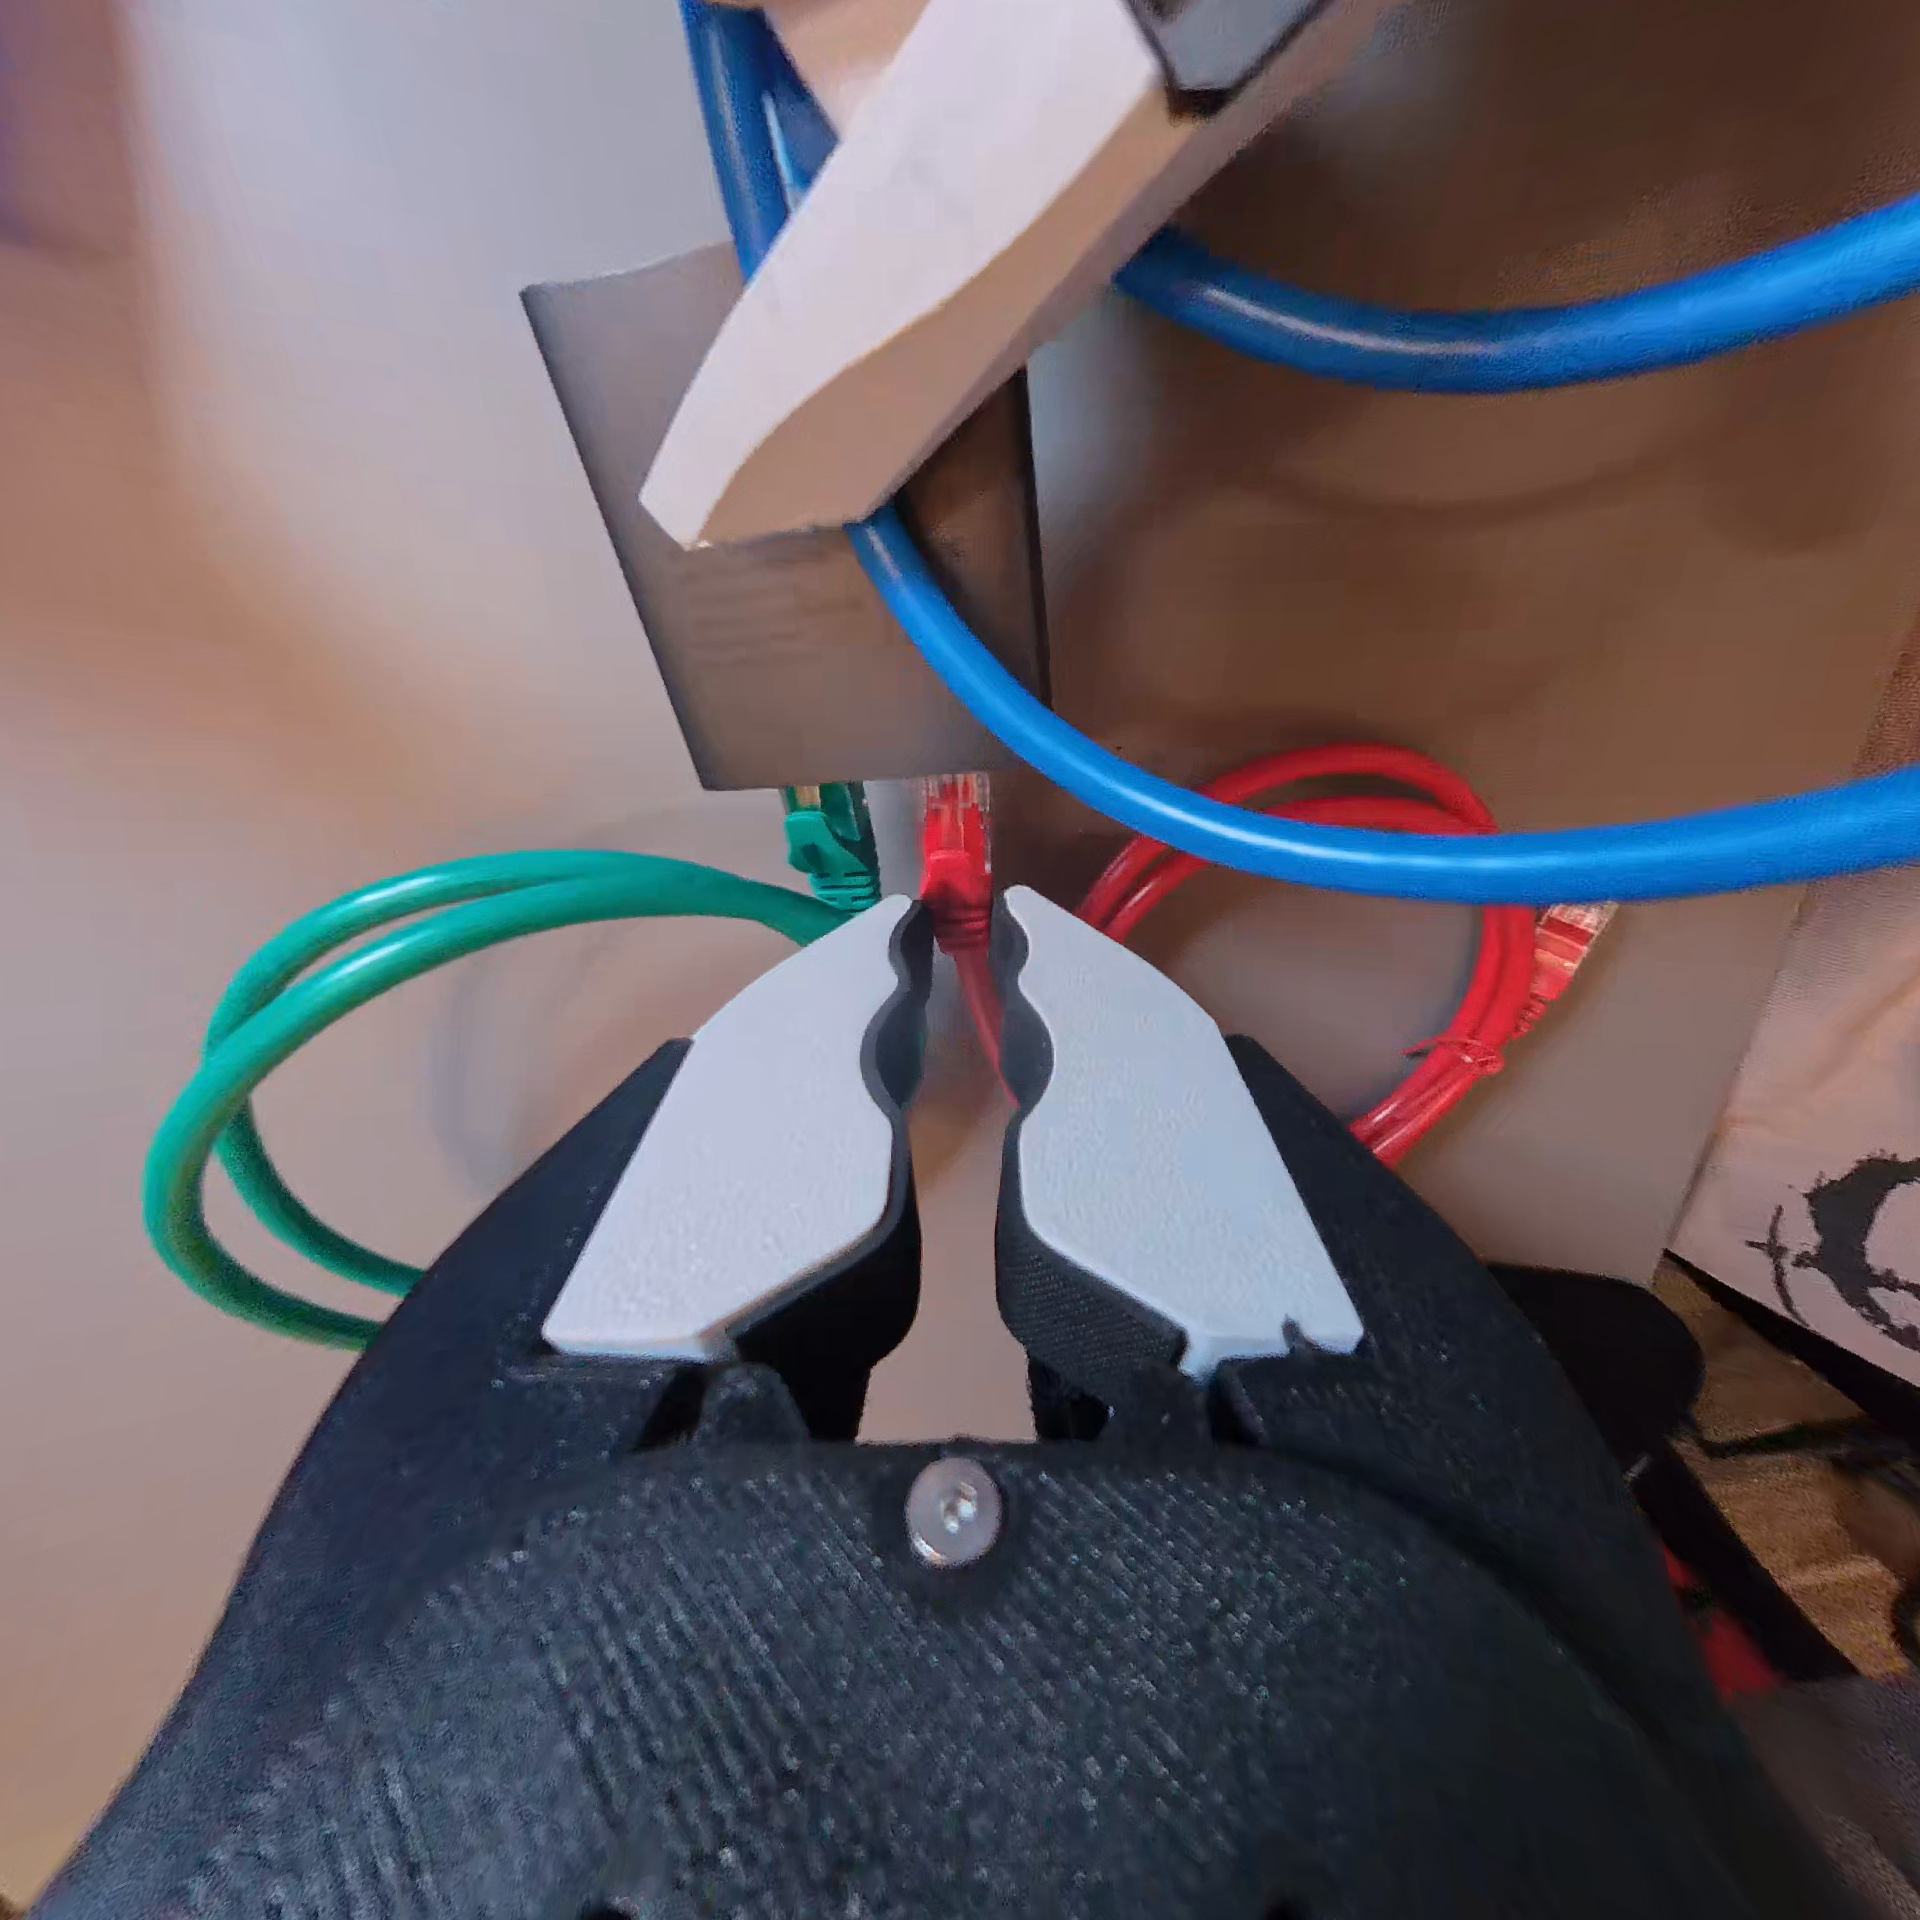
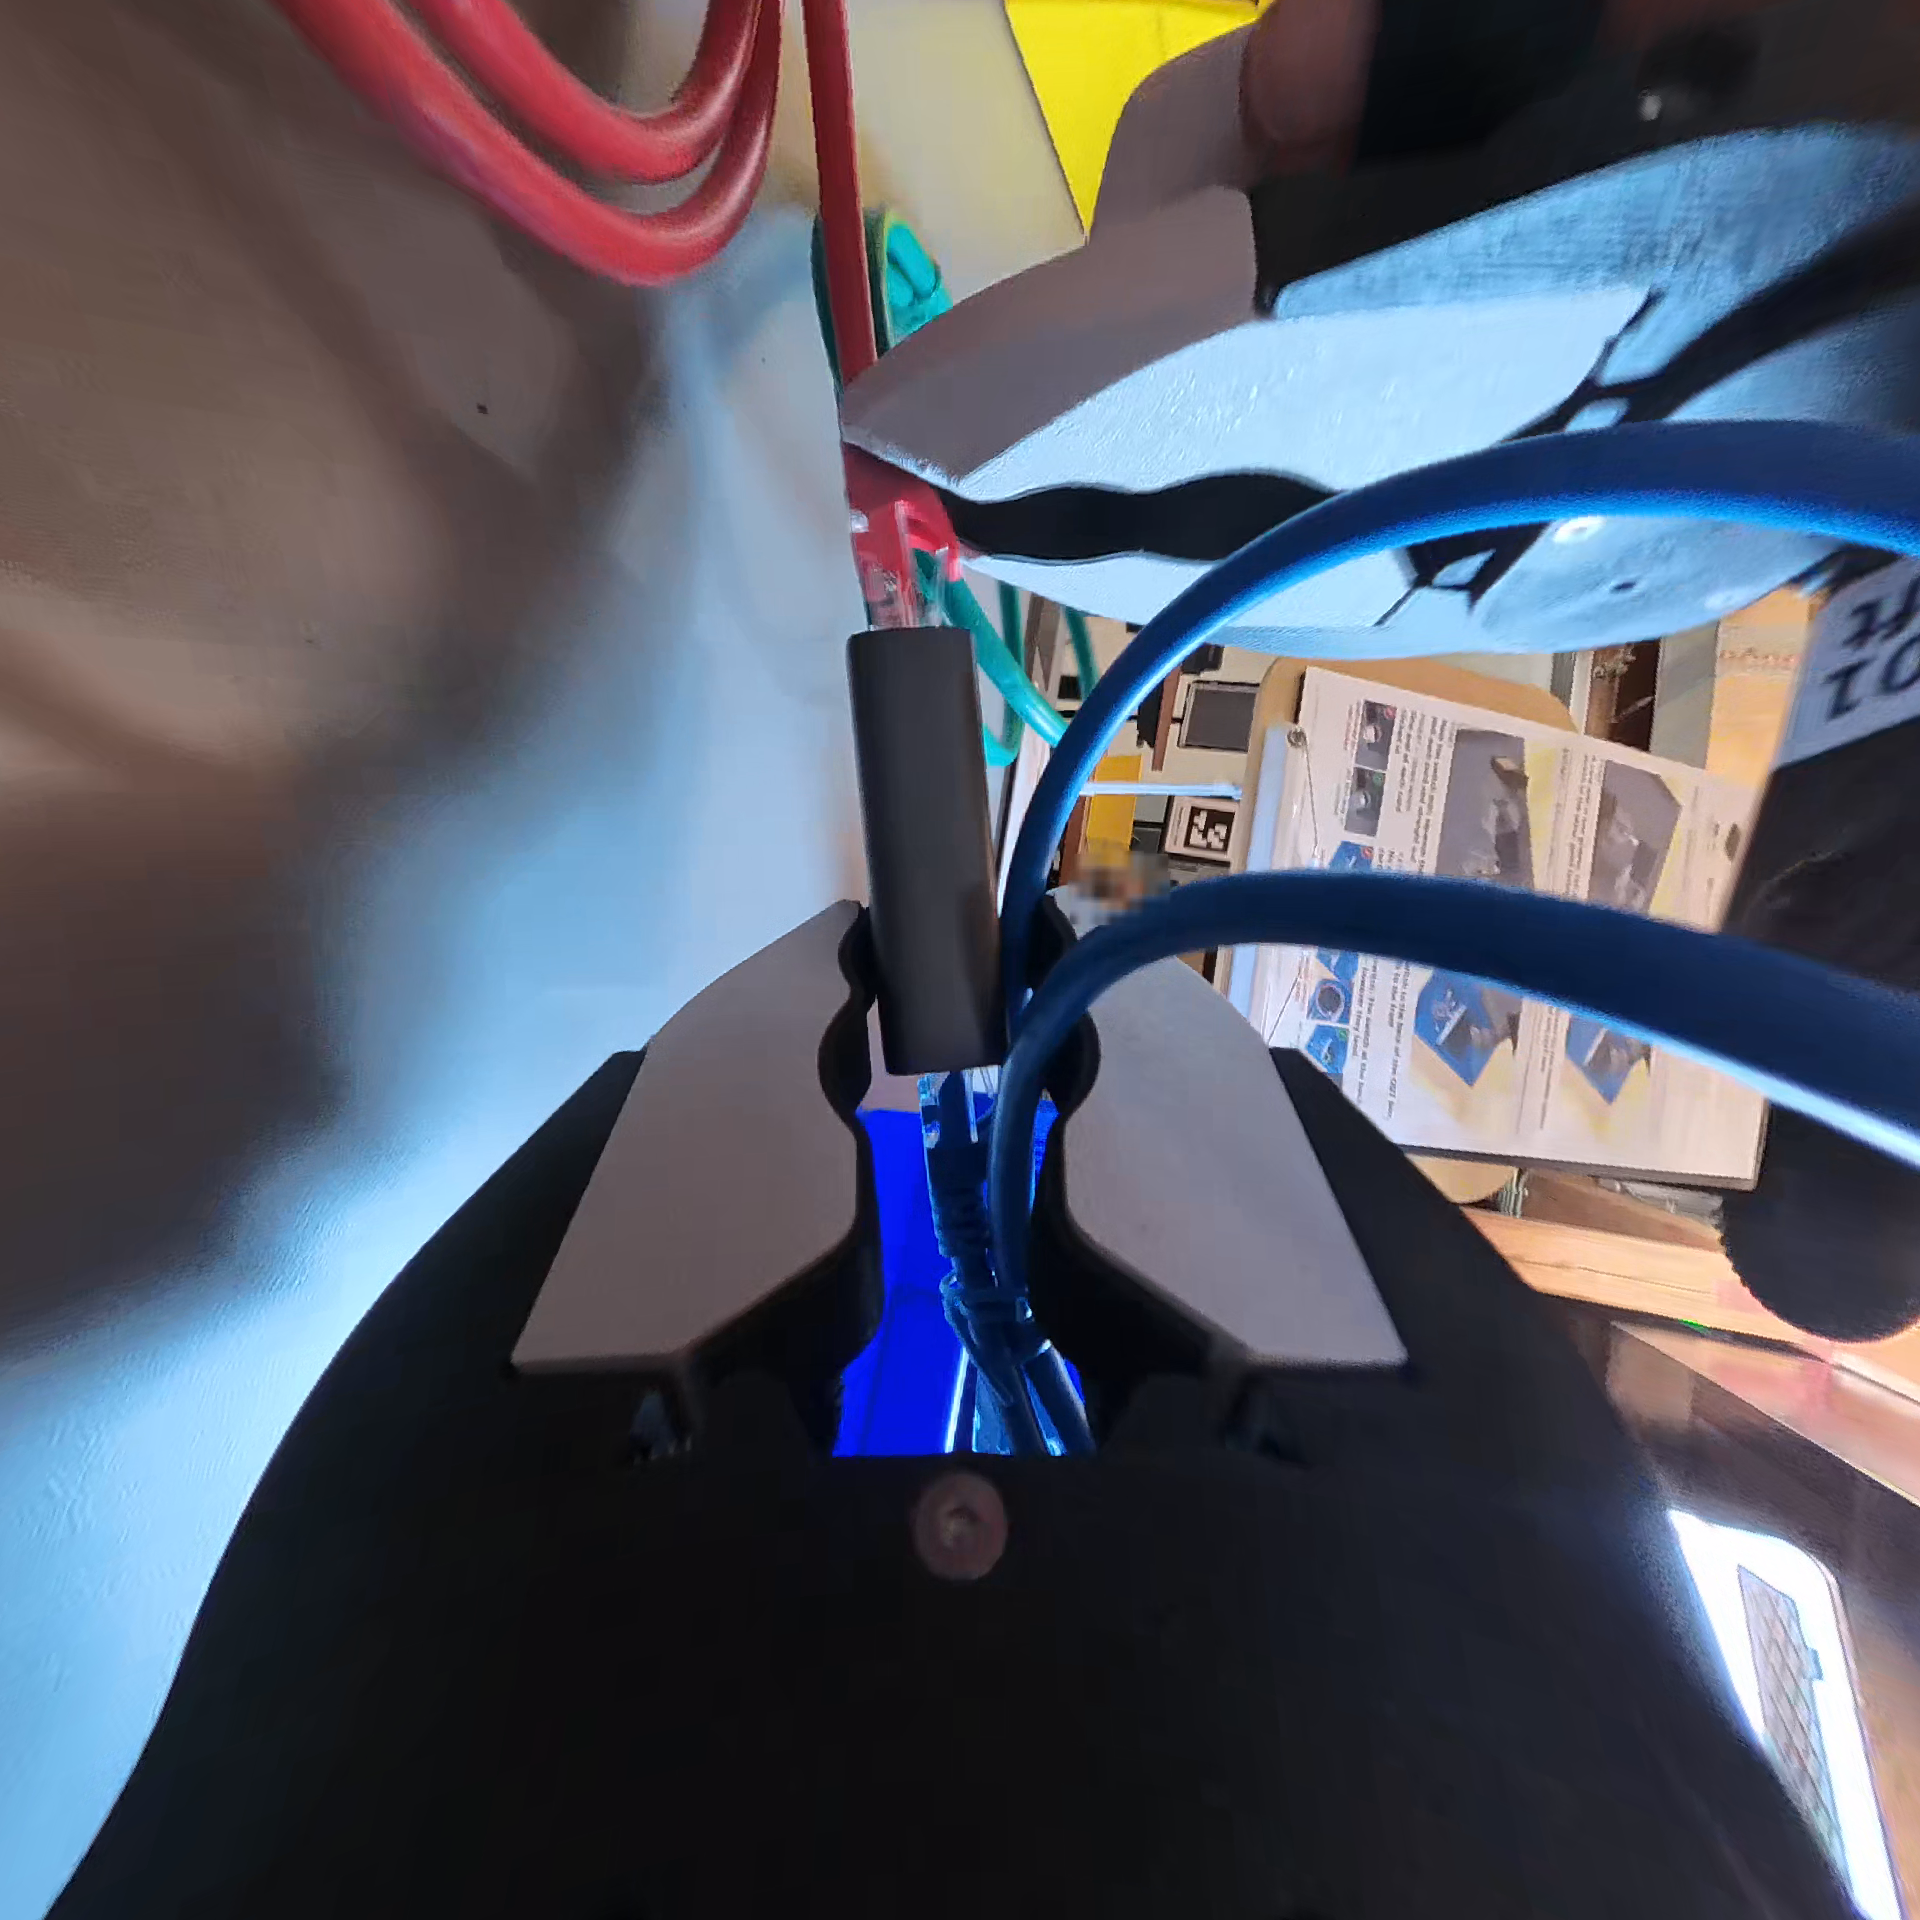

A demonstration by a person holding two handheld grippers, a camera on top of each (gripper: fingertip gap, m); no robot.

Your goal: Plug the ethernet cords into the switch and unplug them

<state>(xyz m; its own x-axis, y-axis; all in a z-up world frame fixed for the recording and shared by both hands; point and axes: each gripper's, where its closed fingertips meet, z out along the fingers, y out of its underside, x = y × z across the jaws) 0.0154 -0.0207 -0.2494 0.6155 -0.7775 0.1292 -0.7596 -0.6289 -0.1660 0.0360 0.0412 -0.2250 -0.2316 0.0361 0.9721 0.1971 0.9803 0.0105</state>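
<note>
Black housing of the left tool (image 1: 961, 920) fills the near field of the left wrist view; its grey fingers (image 1: 774, 1122) stand narrow around the red plug (image 1: 958, 862), which sits just ahead of the tips. Whether the pads press the boot or only flank it cannot be told. The plug's clear end reaches the near edge of the switch (image 1: 769, 644); full seating cannot be confirmed. A green plug (image 1: 826, 842) sits just left of the red one at the same edge. The red cord (image 1: 1455, 997) coils to the right of the tool, with its free plug beyond the coil.

The right tool (image 2: 935, 987) is closed on the far end of the switch, holding it clear of the desk (image 1: 260, 623). A blue cord (image 2: 1351, 914) loops across both views, and part of it runs between the right tool's fingers beside the switch.

Risks, as judged:
- Pulling the red plug by its boot without pressing the latch could strain the cord or drag the switch out of the right tool's grip.
- The blue loop trapped beside the switch weakens that grip and may let the switch twist.
- A sideways pull could disturb the adjacent green plug.

Pose: the left tool points straight at the switch's port edge, level with the plug. The right tool meets the switch from the opposite end, the two roughly facing each other.
</note>
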